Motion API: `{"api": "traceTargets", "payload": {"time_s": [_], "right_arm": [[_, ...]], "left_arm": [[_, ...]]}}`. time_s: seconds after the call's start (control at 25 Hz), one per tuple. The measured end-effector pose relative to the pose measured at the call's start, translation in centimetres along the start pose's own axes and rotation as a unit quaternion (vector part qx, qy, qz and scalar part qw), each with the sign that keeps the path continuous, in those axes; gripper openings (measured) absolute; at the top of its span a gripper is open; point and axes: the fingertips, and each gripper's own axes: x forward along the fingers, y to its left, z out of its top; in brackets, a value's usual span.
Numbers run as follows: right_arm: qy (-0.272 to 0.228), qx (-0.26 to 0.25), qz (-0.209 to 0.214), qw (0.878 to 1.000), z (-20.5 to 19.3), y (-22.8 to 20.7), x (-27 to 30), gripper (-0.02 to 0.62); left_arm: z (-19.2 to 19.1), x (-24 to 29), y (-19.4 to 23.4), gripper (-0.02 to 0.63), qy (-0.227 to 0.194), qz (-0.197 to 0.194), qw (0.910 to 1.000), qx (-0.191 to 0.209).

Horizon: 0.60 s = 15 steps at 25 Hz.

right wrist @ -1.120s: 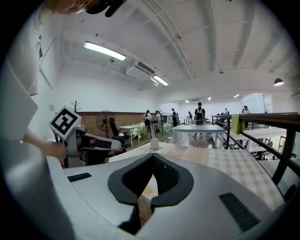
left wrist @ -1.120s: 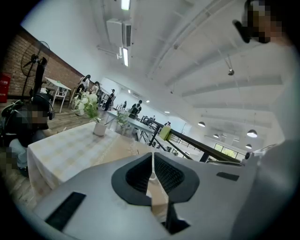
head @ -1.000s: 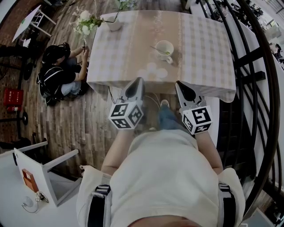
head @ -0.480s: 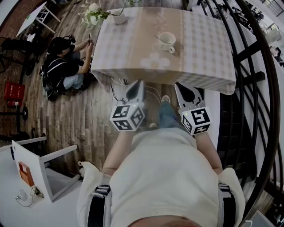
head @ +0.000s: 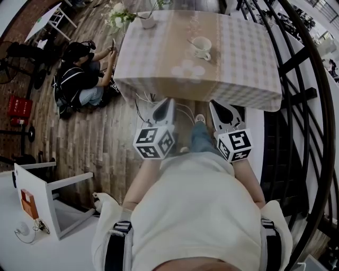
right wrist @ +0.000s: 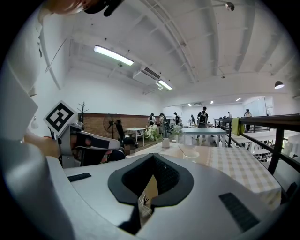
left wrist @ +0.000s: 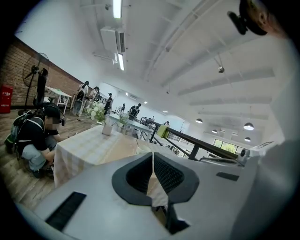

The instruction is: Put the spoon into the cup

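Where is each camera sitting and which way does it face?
Head view: on the head, looking steeply down at the table; torso, left tongs, right tongs show.
Left gripper view: rides left tongs, faces the table; its shut jaws show.
Right gripper view: rides right tongs, faces table and cup; shut jaws, left tongs show.
All share the table.

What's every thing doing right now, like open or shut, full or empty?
left tongs, shut, nothing in them.
right tongs, shut, nothing in them.
cup, upright on the tablecloth, spoon inside.
spoon, leaning in the cup, handle sticking out.
vase, upright, holding flowers.
tablecloth, spread flat, hanging over the edges.
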Motion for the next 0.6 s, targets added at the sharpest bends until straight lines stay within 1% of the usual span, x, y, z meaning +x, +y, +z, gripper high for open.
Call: {"api": "traceTargets", "payload": {"time_s": [0.4,0.6], "right_arm": [[-0.008,-0.010,0.000,1.000,0.0,1.4,-0.7,-0.003],[-0.007,-0.007,-0.002,1.000,-0.2,1.3,-0.9,-0.003]], "left_arm": [[-0.3,-1.3,0.0,0.011,-0.001,-0.004,1.0000,0.008],[-0.4,-1.4,-0.2,0.011,-0.001,-0.005,1.0000,0.007]]}}
